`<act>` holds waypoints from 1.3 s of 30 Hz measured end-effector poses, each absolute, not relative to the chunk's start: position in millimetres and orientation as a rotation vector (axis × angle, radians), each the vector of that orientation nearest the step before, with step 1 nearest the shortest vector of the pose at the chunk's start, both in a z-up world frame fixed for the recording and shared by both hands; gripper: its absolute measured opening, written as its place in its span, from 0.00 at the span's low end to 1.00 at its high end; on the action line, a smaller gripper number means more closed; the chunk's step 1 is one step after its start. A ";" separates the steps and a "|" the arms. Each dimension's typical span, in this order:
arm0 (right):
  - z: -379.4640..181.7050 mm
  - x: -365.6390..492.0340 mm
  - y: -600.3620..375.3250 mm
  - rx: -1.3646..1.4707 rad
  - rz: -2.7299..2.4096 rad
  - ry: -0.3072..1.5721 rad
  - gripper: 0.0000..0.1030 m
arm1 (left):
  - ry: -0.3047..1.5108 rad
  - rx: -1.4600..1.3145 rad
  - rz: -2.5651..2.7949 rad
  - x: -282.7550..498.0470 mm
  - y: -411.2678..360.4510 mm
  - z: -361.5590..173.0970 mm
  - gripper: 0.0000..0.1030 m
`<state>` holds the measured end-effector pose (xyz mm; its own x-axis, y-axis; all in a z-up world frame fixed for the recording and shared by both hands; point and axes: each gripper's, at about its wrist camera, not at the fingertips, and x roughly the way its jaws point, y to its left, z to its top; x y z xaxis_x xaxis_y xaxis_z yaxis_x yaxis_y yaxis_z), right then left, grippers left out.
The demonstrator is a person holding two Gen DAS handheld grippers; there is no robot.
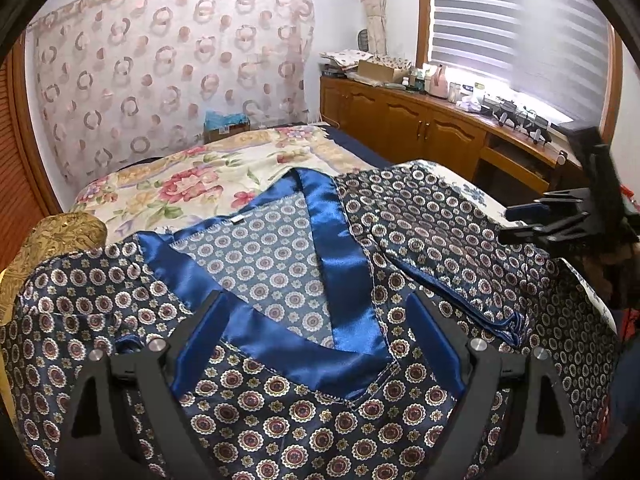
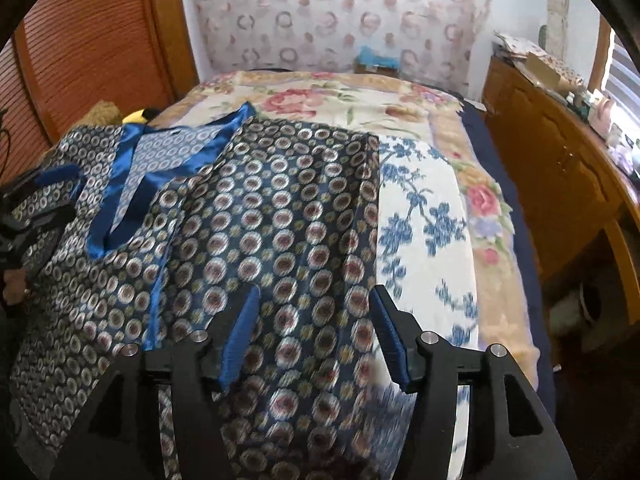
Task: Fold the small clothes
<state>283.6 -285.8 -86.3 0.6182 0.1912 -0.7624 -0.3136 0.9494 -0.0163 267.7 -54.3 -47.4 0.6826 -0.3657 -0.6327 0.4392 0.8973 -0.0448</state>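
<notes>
While one patterned top (image 1: 280, 412) lies spread on the bed (image 1: 192, 176), collar away from the person, the folding looks barely begun. At its left the side is still flat and unfolded. The left gripper (image 1: 316, 344) hangs over the satin V-neck (image 1: 340, 280), jaws wide, nothing between them. Further right, one sleeve (image 2: 296, 208) is already turned in over the chest, I judge. The right gripper (image 2: 316, 340) hovers over that folded part, jaws about half apart, pads clear of the cloth. Left to do: the other side, then the hem upward. Count: one top, two grippers, one bed.
</notes>
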 end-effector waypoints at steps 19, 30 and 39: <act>-106.6 362.5 -285.8 -0.199 0.321 0.837 0.62 | 0.715 0.072 -0.040 281.8 100.0 -35.8 0.88; -108.1 363.7 -286.2 -0.192 0.338 0.838 0.68 | 0.800 0.023 -0.054 292.5 134.4 -49.0 0.87; -108.5 363.4 -285.8 -0.192 0.338 0.838 0.69 | 0.790 -0.086 -0.037 295.5 160.4 -51.5 0.71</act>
